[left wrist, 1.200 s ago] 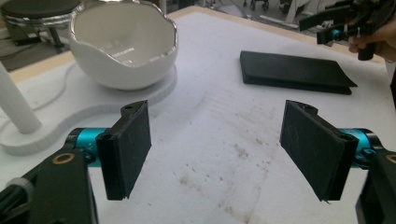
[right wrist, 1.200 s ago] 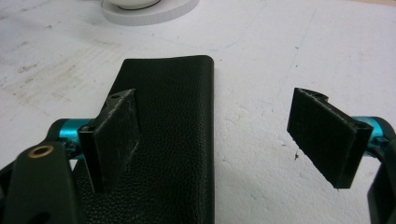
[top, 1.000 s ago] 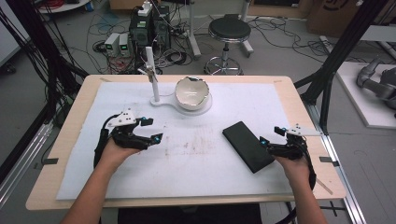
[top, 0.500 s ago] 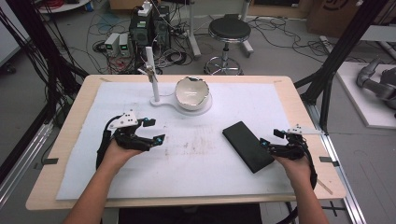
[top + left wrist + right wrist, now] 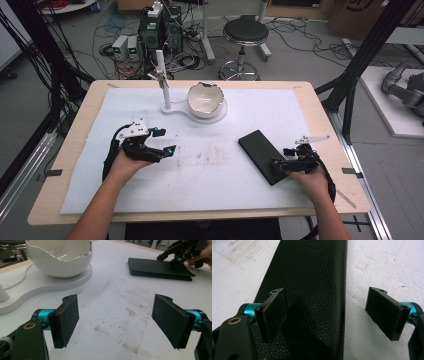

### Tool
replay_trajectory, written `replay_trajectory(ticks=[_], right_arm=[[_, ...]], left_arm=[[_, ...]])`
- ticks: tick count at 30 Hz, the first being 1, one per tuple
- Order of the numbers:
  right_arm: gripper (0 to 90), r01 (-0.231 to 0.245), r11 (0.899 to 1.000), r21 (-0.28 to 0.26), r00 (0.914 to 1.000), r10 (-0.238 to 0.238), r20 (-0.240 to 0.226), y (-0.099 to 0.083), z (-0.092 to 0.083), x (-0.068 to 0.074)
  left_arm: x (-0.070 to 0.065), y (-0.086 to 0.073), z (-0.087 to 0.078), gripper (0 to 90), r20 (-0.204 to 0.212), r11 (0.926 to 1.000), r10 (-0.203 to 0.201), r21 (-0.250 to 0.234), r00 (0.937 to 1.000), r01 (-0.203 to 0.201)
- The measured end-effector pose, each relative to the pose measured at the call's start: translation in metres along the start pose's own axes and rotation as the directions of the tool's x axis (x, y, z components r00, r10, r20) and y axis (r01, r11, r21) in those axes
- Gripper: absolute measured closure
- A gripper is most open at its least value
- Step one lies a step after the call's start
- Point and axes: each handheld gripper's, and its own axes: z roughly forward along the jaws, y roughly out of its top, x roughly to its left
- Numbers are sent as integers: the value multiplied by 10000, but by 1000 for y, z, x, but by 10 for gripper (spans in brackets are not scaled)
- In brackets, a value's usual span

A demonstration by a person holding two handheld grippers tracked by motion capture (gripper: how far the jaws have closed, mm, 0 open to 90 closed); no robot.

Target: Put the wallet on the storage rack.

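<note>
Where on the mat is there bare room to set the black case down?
Widest bare patch: mid-mat between the left gripper and the black case, forward of the white bowl. Also bare: the far-right mat beside the bowl. Crowded: far middle, around the bowl's base and post.

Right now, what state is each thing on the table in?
black case: shut, lying flat on the mat.
right gripper: open, one jaw over the case's near end, the other over the mat.
left gripper: open, holds nothing.
white bowl: upright on its white base, inside looks empty.
</note>
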Motion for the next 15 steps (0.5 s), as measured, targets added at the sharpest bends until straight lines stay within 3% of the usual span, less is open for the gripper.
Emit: replay_trajectory(ticks=[3,5,6,10,15], right_arm=[[206,-153,9999,-14,9999,153,-79,-1,0,-1],[278,-274,9996,2,9993,274,-248,-1,-2,-2],[346,-495,9987,91,9978,499,-431,-1,-4,-3],[436,-1131,9929,379,9902,1158,-786,-2,-7,-3],[515,-1522,9874,432,9850,1551,-755,-1,-7,-4]], left_arm=[[-1,0,1,217,-13,10000,32,76,10000,-32],[-2,0,1,217,-11,9999,97,125,10000,-97],[-2,0,2,217,26,9999,113,117,9999,-113],[-3,0,3,217,32,9996,181,198,9998,-181],[-5,0,3,217,28,9996,199,208,9998,-200]])
